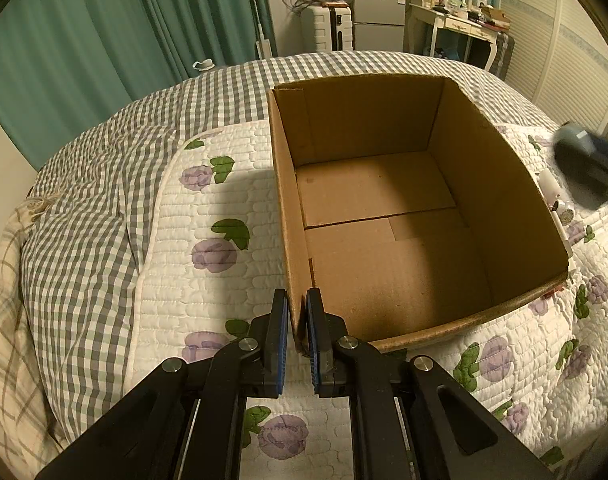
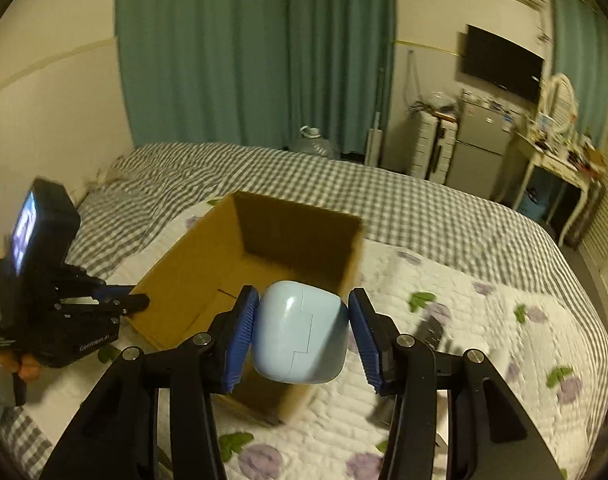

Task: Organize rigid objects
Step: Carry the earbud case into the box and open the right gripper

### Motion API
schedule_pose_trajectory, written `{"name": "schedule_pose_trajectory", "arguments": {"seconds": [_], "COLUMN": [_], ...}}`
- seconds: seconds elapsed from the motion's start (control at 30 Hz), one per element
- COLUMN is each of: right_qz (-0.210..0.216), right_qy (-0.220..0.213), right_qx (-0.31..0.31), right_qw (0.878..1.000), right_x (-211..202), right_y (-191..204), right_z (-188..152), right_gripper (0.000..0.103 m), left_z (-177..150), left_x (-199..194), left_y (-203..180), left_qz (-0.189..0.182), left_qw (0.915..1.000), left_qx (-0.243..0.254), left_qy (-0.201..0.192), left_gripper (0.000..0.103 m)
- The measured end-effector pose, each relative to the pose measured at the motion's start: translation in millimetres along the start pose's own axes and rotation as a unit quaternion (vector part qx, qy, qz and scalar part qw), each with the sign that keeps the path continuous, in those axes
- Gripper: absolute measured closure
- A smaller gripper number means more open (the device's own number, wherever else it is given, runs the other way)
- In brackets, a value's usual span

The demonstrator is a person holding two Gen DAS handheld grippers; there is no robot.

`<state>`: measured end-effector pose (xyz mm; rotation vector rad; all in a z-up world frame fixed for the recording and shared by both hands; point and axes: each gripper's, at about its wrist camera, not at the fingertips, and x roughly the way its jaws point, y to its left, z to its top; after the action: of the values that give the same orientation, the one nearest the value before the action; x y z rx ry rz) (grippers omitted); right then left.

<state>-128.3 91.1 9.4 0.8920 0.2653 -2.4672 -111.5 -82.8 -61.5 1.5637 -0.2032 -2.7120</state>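
Observation:
An open, empty cardboard box (image 1: 500, 200) stands on the quilted bed. My left gripper (image 1: 298, 336) is shut on the box's near left corner wall, one pad inside and one outside. In the right wrist view my right gripper (image 2: 302, 336) is shut on a rounded pale blue case (image 2: 300, 336) and holds it in the air above the near side of the box (image 2: 208, 256). The left gripper (image 2: 104, 304) shows there at the box's left corner. The right gripper appears blurred at the right edge of the left wrist view (image 1: 588, 168).
The box sits on a white floral quilt (image 1: 208, 248) over a grey checked bedspread (image 1: 88, 200). A dark flat object (image 2: 432, 332) lies on the quilt right of the box. Small white items (image 1: 556, 200) lie beyond the box's right wall. Curtains, fridge and desk stand behind.

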Motion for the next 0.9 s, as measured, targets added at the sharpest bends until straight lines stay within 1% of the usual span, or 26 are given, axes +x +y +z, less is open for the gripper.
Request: {"name": "schedule_pose_trajectory", "arguments": {"seconds": [0.1,0.17,0.3,0.43,0.47,0.6,0.63,0.67,0.7,0.73,0.83,0.9], "right_qz": [0.013,0.009,0.013,0.006,0.007,0.010,0.010,0.008,0.006,0.009,0.007,-0.003], "right_qy": [0.017,0.033,0.051,0.055,0.055,0.054,0.055,0.049,0.044,0.034,0.018,0.009], "right_qx": [-0.005,-0.011,-0.014,-0.020,-0.019,-0.017,-0.016,-0.014,-0.011,-0.004,0.006,0.010], "right_qw": [1.000,0.999,0.999,0.998,0.998,0.998,0.998,0.999,0.999,0.999,1.000,1.000], "right_x": [17.0,35.5,50.0,55.4,52.4,53.2,52.0,48.4,44.1,36.1,17.2,2.8], "right_y": [12.1,18.0,20.8,18.0,23.2,20.6,20.9,20.5,22.2,20.4,13.2,6.6], "right_z": [-4.2,-8.7,-20.9,-27.5,-28.9,-32.0,-31.6,-30.6,-28.9,-26.8,-19.0,-13.7], "right_gripper": [0.056,0.056,0.056,0.056,0.056,0.056,0.050,0.036,0.031,0.028,0.028,0.028], "left_z": [-0.3,-0.3,0.5,1.0,1.1,1.2,1.4,1.4,1.6,1.2,0.9,1.1], "left_x": [0.2,0.3,0.6,-0.1,-0.3,-0.6,-0.8,-1.1,-0.8,-1.0,0.5,0.7], "left_y": [0.3,0.7,0.9,0.9,0.7,0.4,0.2,0.1,-0.2,-0.3,-1.6,-0.8], "left_qz": [0.000,-0.002,-0.003,-0.003,-0.003,-0.002,-0.002,-0.002,-0.008,-0.005,-0.001,-0.003], "left_qw": [1.0000,1.0000,1.0000,1.0000,1.0000,1.0000,1.0000,1.0000,1.0000,1.0000,1.0000,1.0000], "left_qx": [0.001,0.000,-0.001,-0.001,-0.001,-0.001,-0.001,-0.001,-0.001,-0.002,0.000,-0.001], "left_qy": [-0.001,-0.001,0.000,0.000,0.000,0.001,0.001,0.001,0.004,0.001,0.001,0.002], "left_gripper": [0.094,0.094,0.094,0.094,0.094,0.094,0.094,0.094,0.094,0.094,0.094,0.094]}}
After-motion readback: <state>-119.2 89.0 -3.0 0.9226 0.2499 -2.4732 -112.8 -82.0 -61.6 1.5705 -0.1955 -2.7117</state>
